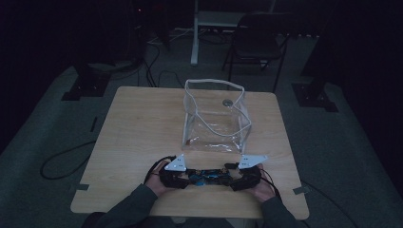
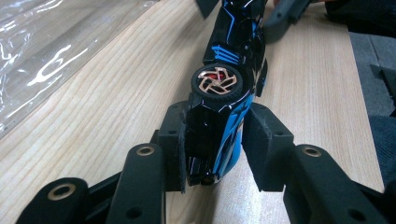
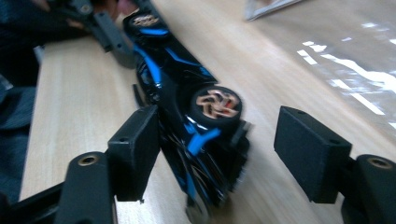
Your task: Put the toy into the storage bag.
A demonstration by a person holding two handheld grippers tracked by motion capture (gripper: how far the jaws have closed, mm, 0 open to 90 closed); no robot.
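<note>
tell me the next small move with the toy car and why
Probably lift the black and blue toy car with the left gripper toward the clear plastic bag. The left gripper's pads press on one end of the car, while the right gripper stands open, one pad well clear of the other end. The bag's open top faces up.

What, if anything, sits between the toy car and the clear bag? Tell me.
Nothing visible. Bare wooden table lies between the toy car and the clear bag behind it. The left gripper clamps one end; the right gripper stands open around the other.
</note>
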